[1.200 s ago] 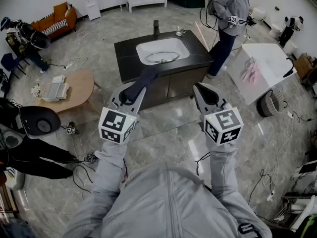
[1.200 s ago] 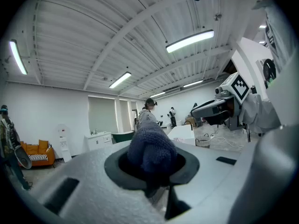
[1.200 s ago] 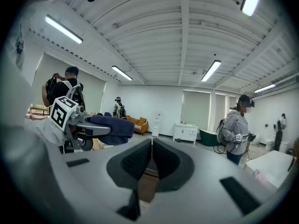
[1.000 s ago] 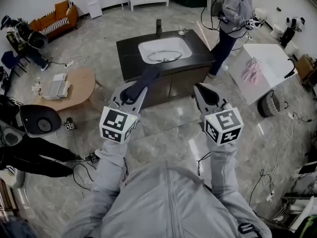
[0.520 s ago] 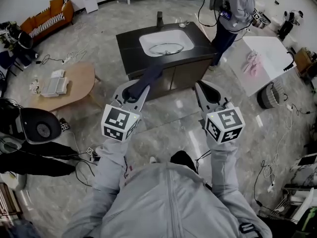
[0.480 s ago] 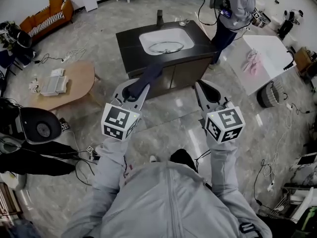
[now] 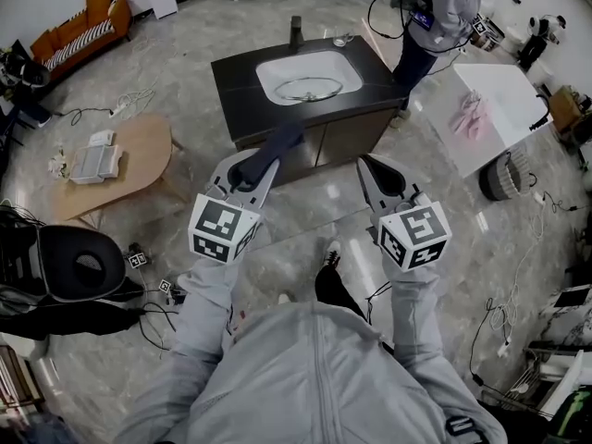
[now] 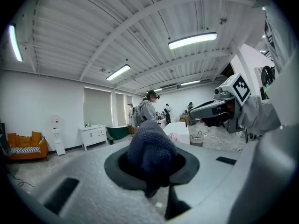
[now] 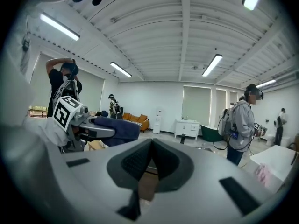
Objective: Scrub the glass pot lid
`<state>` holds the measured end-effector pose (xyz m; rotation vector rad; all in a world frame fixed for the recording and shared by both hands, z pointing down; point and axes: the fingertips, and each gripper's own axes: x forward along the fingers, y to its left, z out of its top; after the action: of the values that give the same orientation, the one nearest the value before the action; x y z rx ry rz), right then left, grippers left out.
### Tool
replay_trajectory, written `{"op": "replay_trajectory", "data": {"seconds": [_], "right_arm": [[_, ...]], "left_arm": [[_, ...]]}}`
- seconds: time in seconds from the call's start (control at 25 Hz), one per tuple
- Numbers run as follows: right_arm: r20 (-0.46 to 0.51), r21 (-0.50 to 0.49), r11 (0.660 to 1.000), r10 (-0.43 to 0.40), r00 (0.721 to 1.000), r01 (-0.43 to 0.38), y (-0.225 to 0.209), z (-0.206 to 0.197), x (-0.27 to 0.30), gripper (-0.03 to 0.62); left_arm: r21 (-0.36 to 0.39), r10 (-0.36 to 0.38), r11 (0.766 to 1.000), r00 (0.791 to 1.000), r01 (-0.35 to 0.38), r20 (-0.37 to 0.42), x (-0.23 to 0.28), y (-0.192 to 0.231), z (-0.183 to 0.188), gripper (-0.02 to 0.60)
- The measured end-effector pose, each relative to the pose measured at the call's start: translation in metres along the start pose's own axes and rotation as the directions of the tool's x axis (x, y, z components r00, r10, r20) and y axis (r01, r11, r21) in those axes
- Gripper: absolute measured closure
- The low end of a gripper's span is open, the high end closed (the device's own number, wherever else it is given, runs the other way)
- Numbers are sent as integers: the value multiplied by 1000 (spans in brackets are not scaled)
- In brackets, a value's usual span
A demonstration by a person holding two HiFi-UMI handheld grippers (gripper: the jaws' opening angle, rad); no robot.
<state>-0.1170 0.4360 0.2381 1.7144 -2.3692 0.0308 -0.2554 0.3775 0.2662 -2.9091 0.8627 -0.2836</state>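
The glass pot lid lies in the white sink basin of a dark cabinet, well ahead of both grippers. My left gripper is shut on a dark blue knitted cloth that sticks out forward past its jaws. In the left gripper view the cloth fills the space between the pads. My right gripper is held level beside it at the right, its pads pressed together with nothing between them. Both are held in the air over the floor, short of the cabinet.
The dark cabinet has a faucet at its back. Another person stands at its right corner. A white table with a pink cloth is at the right, a low wooden table and a black chair at the left. Cables lie on the floor.
The cabinet has shifted slightly in view and a shoe now shows below the grippers as the person steps forward. Both grippers keep their pose; the cloth stays gripped.
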Motion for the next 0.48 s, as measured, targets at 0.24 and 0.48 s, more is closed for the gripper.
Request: {"op": "replay_trajectory", "data": {"seconds": [0.24,0.48], "right_arm": [[4,34,999,41,999,-41,-41,-4,37,566],[3,46,997,67,998,-67,-98,-1,74,566]], "left_arm": [[16,17,1000,1000,-17,-3,47,22,6,494],[17,43,999,999,-43,-11,103,40,15,494]]}}
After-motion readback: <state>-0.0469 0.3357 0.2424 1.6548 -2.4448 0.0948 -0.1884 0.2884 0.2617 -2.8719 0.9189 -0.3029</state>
